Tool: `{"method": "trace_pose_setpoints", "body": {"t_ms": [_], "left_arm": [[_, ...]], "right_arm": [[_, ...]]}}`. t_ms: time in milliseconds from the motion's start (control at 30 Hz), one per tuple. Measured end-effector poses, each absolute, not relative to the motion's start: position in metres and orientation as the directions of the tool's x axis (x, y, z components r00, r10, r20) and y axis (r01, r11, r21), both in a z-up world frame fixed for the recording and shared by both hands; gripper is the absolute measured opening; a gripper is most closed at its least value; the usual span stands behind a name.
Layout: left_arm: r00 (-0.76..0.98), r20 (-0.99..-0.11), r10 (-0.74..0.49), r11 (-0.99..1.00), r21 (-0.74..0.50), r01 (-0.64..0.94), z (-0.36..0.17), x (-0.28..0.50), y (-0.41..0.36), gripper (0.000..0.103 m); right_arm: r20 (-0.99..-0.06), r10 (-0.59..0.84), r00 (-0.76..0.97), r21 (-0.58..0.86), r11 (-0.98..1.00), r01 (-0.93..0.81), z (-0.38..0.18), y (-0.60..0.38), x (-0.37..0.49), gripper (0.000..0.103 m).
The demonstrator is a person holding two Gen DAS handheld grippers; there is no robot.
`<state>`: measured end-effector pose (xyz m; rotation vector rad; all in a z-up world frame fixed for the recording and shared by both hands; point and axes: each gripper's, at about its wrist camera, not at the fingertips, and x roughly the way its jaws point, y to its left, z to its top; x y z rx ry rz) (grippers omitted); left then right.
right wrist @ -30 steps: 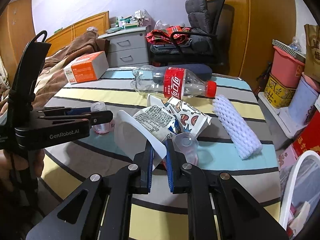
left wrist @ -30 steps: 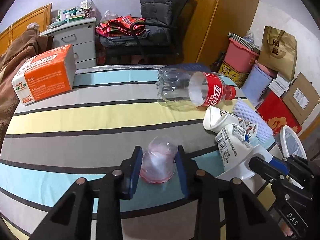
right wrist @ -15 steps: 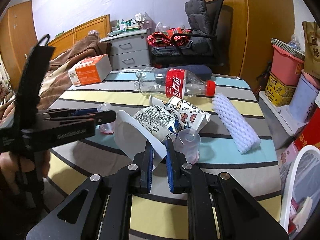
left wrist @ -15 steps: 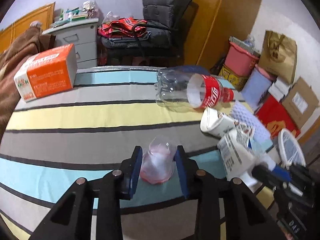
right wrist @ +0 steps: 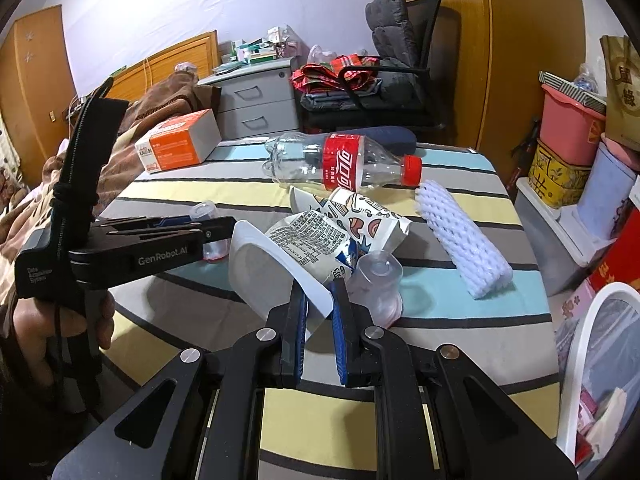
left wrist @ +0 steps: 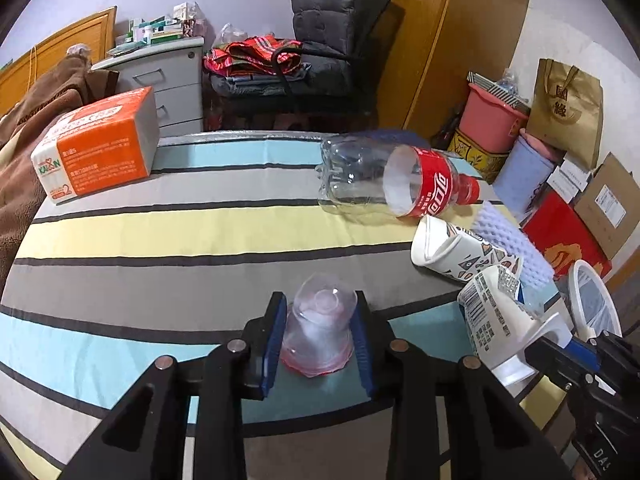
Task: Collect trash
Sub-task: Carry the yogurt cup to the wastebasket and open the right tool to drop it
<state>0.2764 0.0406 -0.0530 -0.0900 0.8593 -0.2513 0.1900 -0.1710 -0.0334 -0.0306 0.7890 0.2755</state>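
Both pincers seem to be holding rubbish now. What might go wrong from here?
1. The left gripper squeezes a thin clear cup; it may buckle and slip out.
2. The right gripper pinches only the edge of a white paper cup, which might tear or slide free.
3. Lifting that cup could knock the second clear cup beside it.

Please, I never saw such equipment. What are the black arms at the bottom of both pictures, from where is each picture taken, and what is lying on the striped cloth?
No robot is here. A person holds a black two-finger tool in each hand, and a camera on each tool looks along its fingers.

The left view shows the left tool shut on a small clear upside-down plastic cup. The right view shows the right tool shut on the rim of a crushed white printed paper cup.

On the striped tablecloth lie an empty clear bottle with a red label, an orange and white box, a white foam net sleeve and another clear cup.
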Motion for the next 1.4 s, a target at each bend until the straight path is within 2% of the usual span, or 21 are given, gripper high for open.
{"method": "trace_pose_setpoints", "body": {"t_ms": [500, 800, 1400], "left_arm": [[0.676, -0.69, -0.257, 0.963, -0.126, 0.237, -0.014, 0.22, 0.023, 0.033], [0.683, -0.658, -0.318, 0.943, -0.144, 0.3, 0.009, 0.186, -0.001, 0.033], [0.664, -0.605, -0.439, 0.874, -0.117, 0.471, 0.036, 0.144, -0.087, 0.033]], "right_arm": [[-0.659, 0.252, 0.709, 0.11, 0.965, -0.24, -0.013, -0.185, 0.16, 0.012], [-0.616, 0.236, 0.752, 0.122, 0.971, -0.205, 0.004, -0.21, 0.132, 0.012], [-0.574, 0.096, 0.813, 0.116, 0.993, -0.035, 0.02, -0.286, 0.098, 0.012]]}}
